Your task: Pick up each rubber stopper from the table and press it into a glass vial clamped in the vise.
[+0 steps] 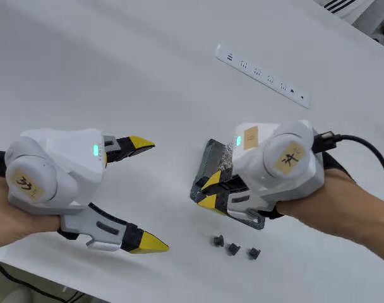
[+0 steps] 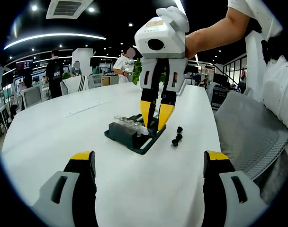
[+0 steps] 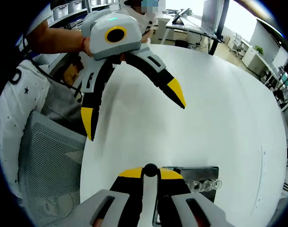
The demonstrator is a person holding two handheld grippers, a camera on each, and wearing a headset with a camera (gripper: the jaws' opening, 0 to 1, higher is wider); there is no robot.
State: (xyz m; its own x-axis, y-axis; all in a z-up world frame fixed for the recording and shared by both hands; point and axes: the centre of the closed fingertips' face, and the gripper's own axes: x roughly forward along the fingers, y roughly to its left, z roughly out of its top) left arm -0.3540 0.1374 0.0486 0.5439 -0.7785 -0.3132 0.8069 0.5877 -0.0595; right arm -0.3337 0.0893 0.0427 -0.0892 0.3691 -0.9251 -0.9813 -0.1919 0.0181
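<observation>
A dark vise (image 1: 216, 155) sits on the white table and holds a row of clear glass vials (image 2: 126, 121) upright. My right gripper (image 1: 210, 191) hovers over the vise's near end, shut on a black rubber stopper (image 3: 150, 169) pinched between its yellow tips. Three more stoppers (image 1: 234, 249) lie in a row on the table just in front of the vise. My left gripper (image 1: 149, 192) hangs to the left of the vise, open wide with nothing between its jaws. In the left gripper view the right gripper (image 2: 155, 120) points down at the vise (image 2: 132, 136).
A white power strip (image 1: 261, 74) lies at the back of the table. The table's front edge (image 1: 34, 255) runs close under my left hand. A grey mesh chair (image 2: 248, 127) stands beside the table. People stand far off in the room.
</observation>
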